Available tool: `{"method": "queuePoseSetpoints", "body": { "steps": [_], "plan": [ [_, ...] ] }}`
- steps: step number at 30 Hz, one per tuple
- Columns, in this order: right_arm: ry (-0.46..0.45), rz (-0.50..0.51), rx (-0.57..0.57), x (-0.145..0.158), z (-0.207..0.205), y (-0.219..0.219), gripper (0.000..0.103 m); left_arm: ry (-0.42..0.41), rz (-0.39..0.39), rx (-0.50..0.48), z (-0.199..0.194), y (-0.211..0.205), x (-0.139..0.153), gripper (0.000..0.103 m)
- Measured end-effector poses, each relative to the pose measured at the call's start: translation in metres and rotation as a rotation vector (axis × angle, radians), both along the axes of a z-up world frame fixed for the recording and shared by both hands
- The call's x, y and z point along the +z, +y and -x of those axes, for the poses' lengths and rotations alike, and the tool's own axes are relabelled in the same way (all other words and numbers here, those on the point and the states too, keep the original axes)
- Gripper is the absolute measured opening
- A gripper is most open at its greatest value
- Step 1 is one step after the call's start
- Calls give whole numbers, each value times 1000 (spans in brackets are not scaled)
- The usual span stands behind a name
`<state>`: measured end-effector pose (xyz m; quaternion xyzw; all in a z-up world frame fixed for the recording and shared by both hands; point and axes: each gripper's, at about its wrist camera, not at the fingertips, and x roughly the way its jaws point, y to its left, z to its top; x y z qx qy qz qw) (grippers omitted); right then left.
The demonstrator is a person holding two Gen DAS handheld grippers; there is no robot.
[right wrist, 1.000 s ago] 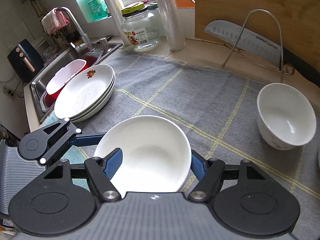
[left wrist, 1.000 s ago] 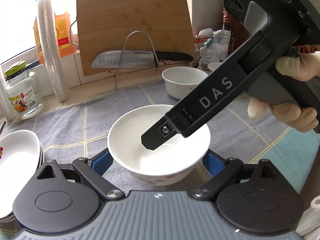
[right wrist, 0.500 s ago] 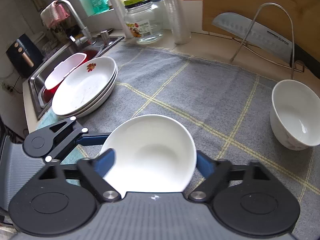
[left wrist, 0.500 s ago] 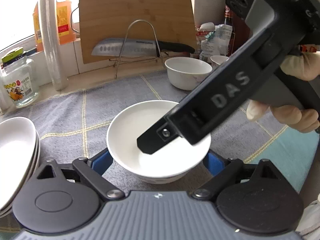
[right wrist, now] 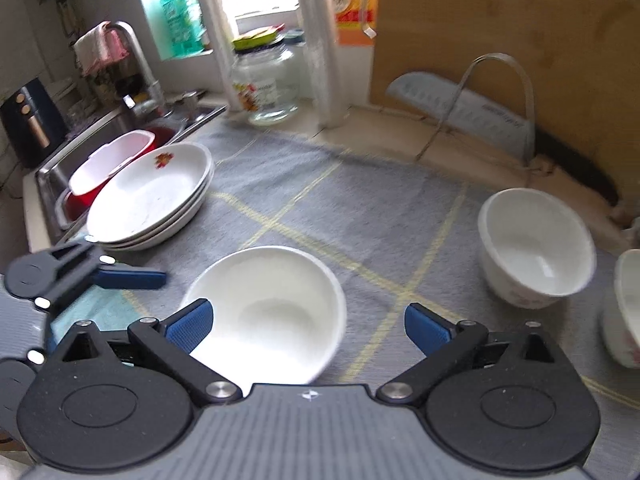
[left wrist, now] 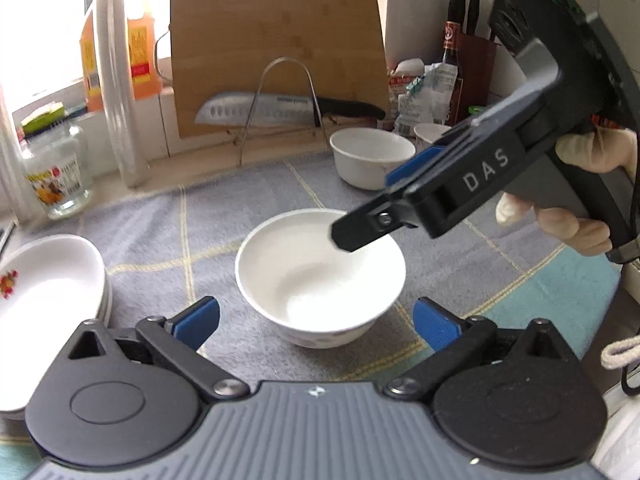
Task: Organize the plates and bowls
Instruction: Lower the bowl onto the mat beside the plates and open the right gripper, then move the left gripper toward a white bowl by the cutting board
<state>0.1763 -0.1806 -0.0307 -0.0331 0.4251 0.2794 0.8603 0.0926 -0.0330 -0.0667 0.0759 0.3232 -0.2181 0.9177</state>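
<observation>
A white bowl (left wrist: pixel 320 276) (right wrist: pixel 272 312) sits on the grey checked cloth (left wrist: pixel 248 216). My left gripper (left wrist: pixel 316 322) faces it from the near side; its jaws are opening and its blue pads stand clear of the bowl's sides. My right gripper (right wrist: pixel 308 326) is open and hangs just above the same bowl, with one black finger (left wrist: pixel 360 232) over the far right rim. The left gripper's blue finger (right wrist: pixel 132 279) shows at the left of the right wrist view. A stack of white plates (right wrist: pixel 156 196) (left wrist: pixel 44 292) lies to the left.
Two more white bowls (right wrist: pixel 536 244) (right wrist: pixel 624 308) stand to the right. At the back are a bamboo cutting board (left wrist: pixel 276 52), a knife (left wrist: pixel 280 110) on a wire rack, a glass jar (left wrist: pixel 56 172) and rolls of plastic wrap (left wrist: pixel 120 112). A sink (right wrist: pixel 116 136) with a red basin lies beyond the plates.
Both grippers opened wide and let go of the bowl, which stays on the cloth. The right gripper's finger rose out of the bowl; the left gripper drew back a little.
</observation>
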Motion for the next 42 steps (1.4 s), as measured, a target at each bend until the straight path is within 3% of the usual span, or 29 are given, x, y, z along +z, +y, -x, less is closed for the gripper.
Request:
{"method": "queuePoseSetpoints", "body": {
  "steps": [9, 19, 28, 42],
  "plan": [
    [-72, 43, -140, 2, 10, -43, 103, -4, 57, 32, -13, -9, 22, 102],
    [-128, 176, -250, -17, 23, -82, 103, -14, 44, 24, -39, -41, 34, 102],
    [-128, 171, -266, -30, 12, -103, 103, 2, 7, -45, -73, -73, 43, 102],
    [-163, 165, -217, -41, -13, -105, 103, -6, 18, -83, -138, -120, 45, 102]
  ]
}}
